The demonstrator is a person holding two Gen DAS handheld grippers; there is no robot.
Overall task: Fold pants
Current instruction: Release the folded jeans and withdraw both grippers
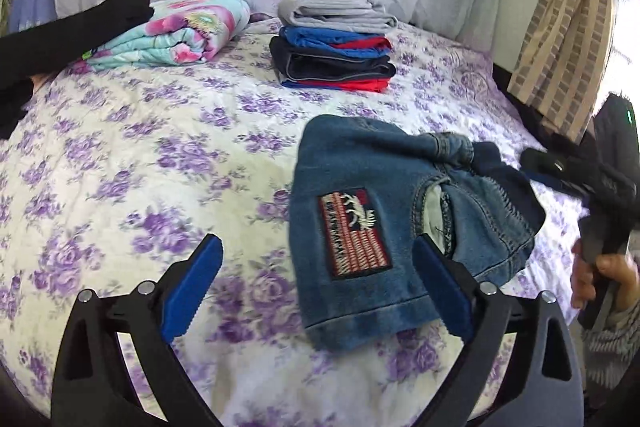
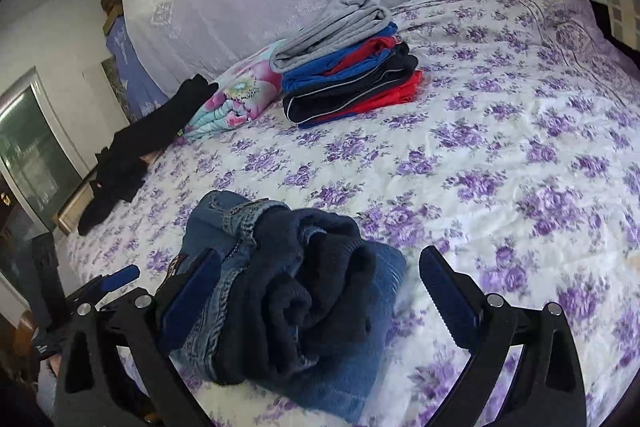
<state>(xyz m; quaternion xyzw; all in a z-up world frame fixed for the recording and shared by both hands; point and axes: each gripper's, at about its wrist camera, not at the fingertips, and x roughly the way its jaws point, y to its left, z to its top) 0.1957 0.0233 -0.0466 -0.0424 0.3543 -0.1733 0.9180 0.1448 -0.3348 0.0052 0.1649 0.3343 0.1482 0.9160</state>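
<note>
Small blue jeans [image 1: 380, 219] with a striped flag patch [image 1: 352, 235] lie folded on the flowered bedspread [image 1: 160, 167]. My left gripper [image 1: 316, 243] stands open low over the spread. Its right finger is above the jeans' near edge, and nothing is gripped. In the right wrist view the jeans [image 2: 320, 287] show as a bunched roll of denim with a dark lining. My right gripper [image 2: 320, 255] is open around that roll. Its left finger is against the denim and its right finger stands well clear. A hand [image 1: 600, 275] holds the right gripper [image 1: 560, 167] at the jeans' right side.
A stack of folded clothes [image 1: 336, 47] in grey, blue, red and black sits at the back of the bed, with a folded floral blanket [image 1: 176, 31] to its left. A black garment [image 2: 132, 155] lies along the left edge. A striped curtain [image 1: 568, 27] hangs at the right.
</note>
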